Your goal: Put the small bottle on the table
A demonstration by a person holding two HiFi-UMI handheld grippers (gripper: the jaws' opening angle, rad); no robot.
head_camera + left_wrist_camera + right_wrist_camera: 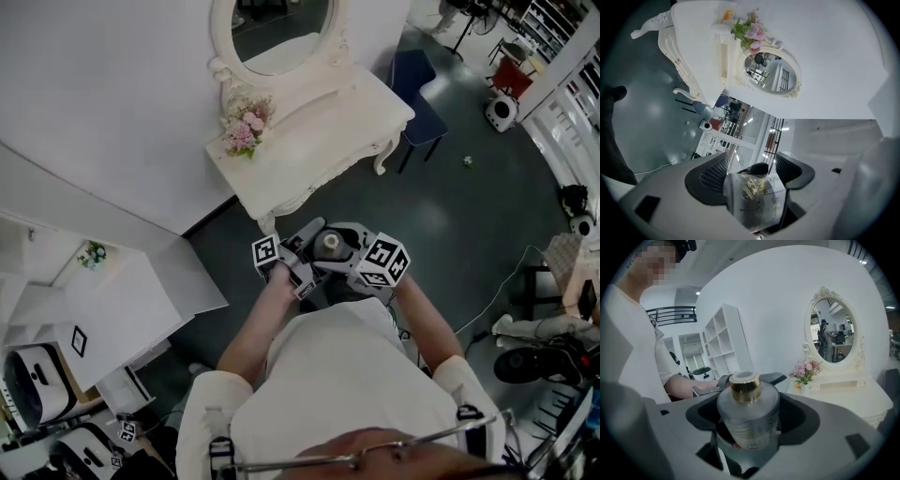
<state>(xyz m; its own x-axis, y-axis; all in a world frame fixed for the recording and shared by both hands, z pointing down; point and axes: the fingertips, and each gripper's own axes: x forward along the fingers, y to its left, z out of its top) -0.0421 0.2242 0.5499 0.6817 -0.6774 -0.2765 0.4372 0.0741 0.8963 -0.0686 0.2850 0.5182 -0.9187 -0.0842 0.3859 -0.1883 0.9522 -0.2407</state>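
Observation:
The small bottle (328, 246) is clear glass with a gold cap and is held in the air in front of the person's chest. My left gripper (314, 258) comes at it from the left and my right gripper (339, 255) from the right. In the left gripper view the bottle (754, 197) sits between both pads of the left gripper (752, 166). In the right gripper view the bottle (747, 420) stands upright, filling the gap of the right gripper (747, 397). The white dressing table (319, 131) stands just beyond, over dark floor.
On the table's left end stands a vase of pink flowers (246, 122), with an oval mirror (281, 28) behind. A blue chair (417, 94) is right of the table. White shelves (94, 309) are at the left. A cable (506, 281) runs over the floor at right.

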